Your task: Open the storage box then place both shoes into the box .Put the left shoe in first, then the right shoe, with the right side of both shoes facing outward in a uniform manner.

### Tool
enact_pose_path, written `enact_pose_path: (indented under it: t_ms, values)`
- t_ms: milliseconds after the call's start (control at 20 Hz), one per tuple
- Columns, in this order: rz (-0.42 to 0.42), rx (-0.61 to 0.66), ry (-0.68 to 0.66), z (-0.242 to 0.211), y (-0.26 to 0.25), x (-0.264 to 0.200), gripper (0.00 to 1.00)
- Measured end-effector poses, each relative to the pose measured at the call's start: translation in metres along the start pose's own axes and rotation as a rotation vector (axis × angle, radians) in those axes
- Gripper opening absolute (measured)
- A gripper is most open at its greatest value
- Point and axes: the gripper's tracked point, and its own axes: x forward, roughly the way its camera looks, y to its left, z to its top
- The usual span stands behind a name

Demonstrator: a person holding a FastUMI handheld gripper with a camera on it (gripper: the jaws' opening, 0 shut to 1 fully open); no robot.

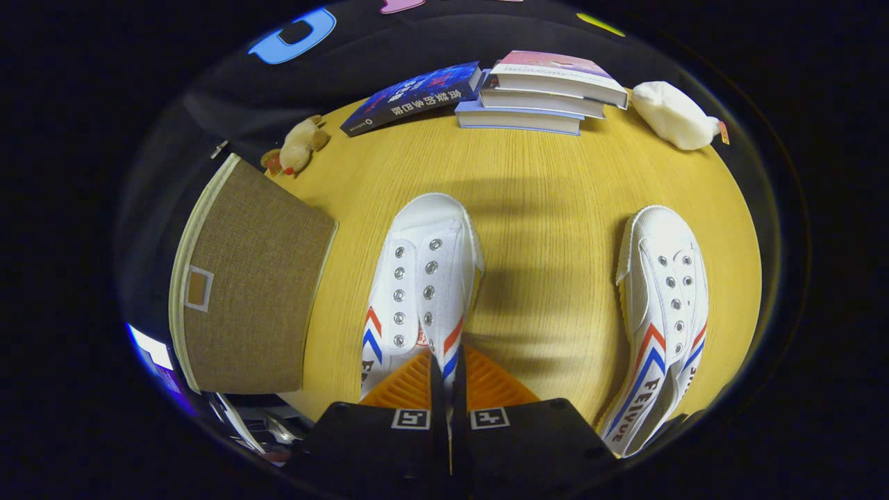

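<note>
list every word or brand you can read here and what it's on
"FEIVUE": on the side of the white canvas shoe lying apart.
"贪婪的多巴胺", upside down: on the dark blue book.
Letters on the white canvas shoe being held, whose side the gripper fingers pinch: partly hidden, unreadable.
Print on the stacked pale books: too small to read.

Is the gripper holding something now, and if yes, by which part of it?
Yes. The gripper is shut on the left-hand shoe, pinching the side wall of its opening at the heel end. The other shoe lies untouched on the table.
</note>
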Motion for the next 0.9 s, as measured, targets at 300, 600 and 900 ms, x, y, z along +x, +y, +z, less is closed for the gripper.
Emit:
enact_pose_path:
  t_ms: [300,600,900]
  values:
    - [0.02,0.095,-0.111,0.03,0.03,-0.066,0.06]
    - [0.022,0.135,-0.262,0.071,0.086,-0.145,0.06]
    - [0.202,0.251,-0.313,0.096,0.191,-0.167,0.06]
